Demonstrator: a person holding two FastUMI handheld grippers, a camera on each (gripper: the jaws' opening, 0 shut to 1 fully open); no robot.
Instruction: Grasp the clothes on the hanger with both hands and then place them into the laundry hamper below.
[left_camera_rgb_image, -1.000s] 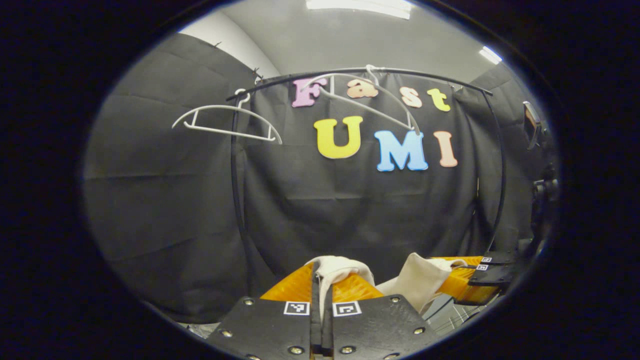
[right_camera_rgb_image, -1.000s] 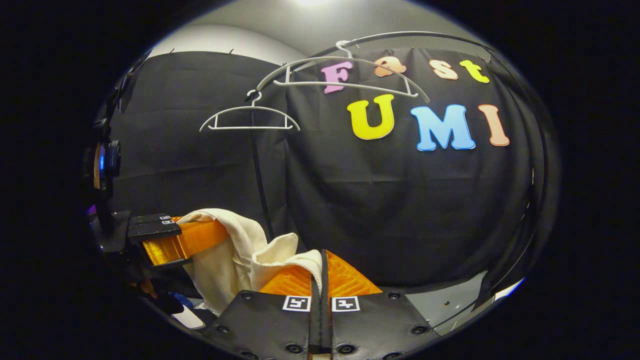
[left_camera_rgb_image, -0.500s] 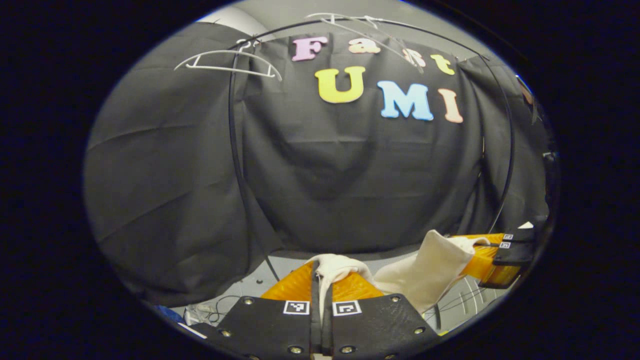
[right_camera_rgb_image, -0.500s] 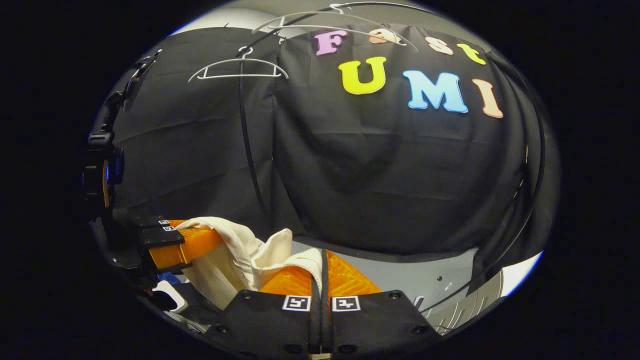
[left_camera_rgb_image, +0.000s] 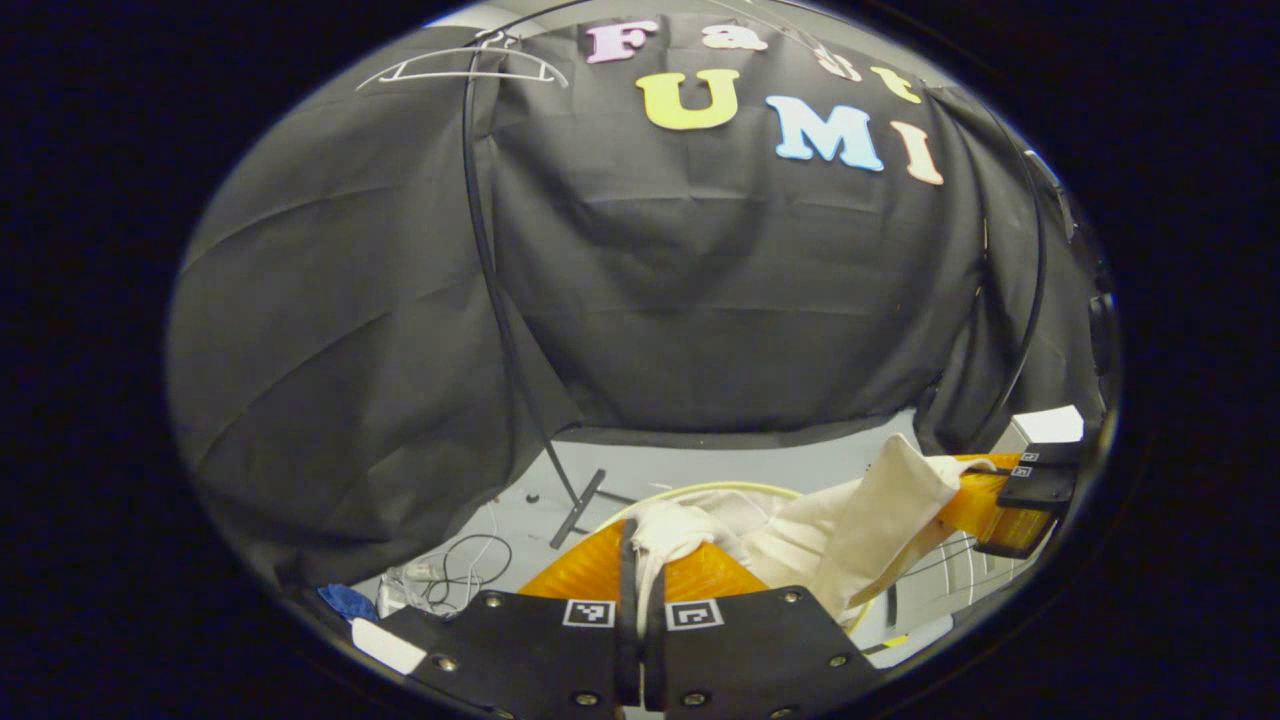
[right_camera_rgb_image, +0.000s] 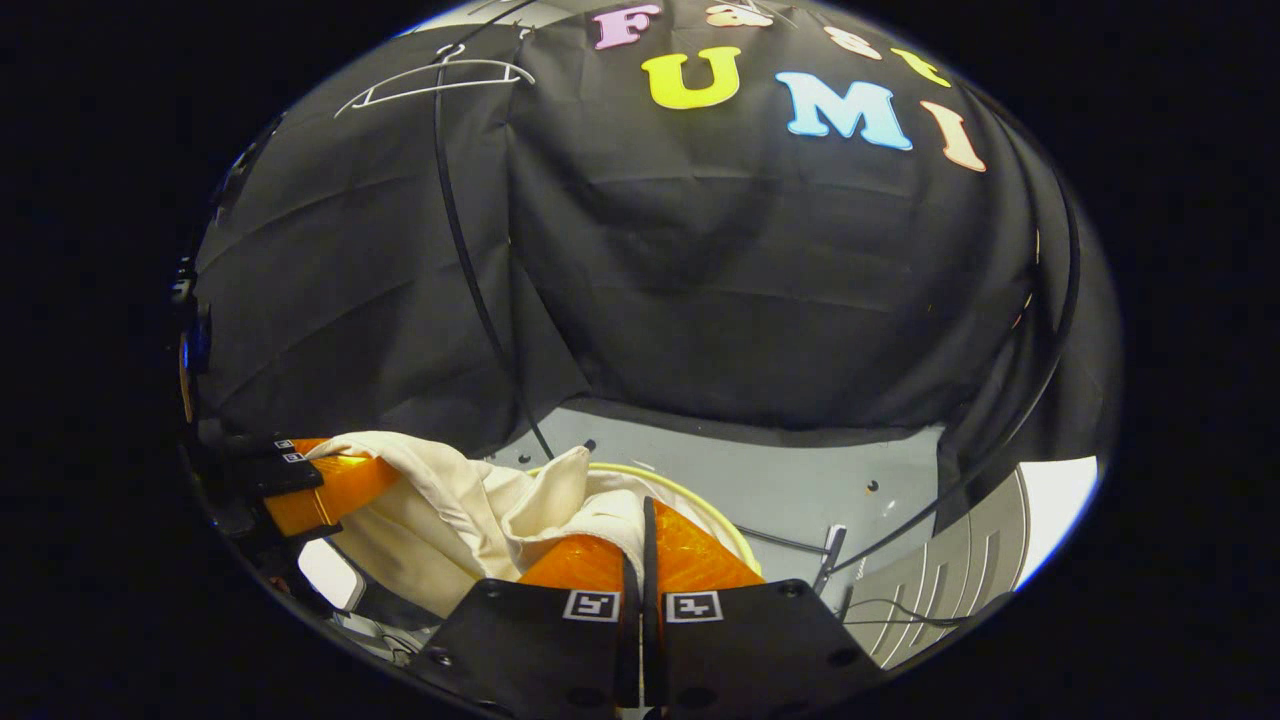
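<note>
Black cloth walls the booth on all sides, and a pale grey floor (right_camera_rgb_image: 800, 470) opens below its hem.

Low over that floor hangs the cream garment (right_camera_rgb_image: 470, 510), stretched between both claws just above the hamper rim (right_camera_rgb_image: 700, 500), a thin yellowish hoop. In the left gripper view the same garment (left_camera_rgb_image: 860, 520) sags across the rim (left_camera_rgb_image: 700, 490), hiding most of the hoop; the hamper's walls and inside cannot be made out.

The left gripper (left_camera_rgb_image: 640, 560) has its fingers drawn nearly together with a fold of the garment pinched between them. The right gripper (right_camera_rgb_image: 640, 545) is likewise closed to a slit on a bunched corner of the garment. Each shows in the other's view, out to the side of the hamper (left_camera_rgb_image: 1000, 490) (right_camera_rgb_image: 320, 480).

Beyond the hamper the floor is open up to the wall. A black rack pole (left_camera_rgb_image: 490, 260) rises behind the hamper, with an empty white hanger (left_camera_rgb_image: 465, 68) at its top. Left of the hamper lie loose cables (left_camera_rgb_image: 450, 575) and a blue scrap (left_camera_rgb_image: 345, 600), partly cut off.
</note>
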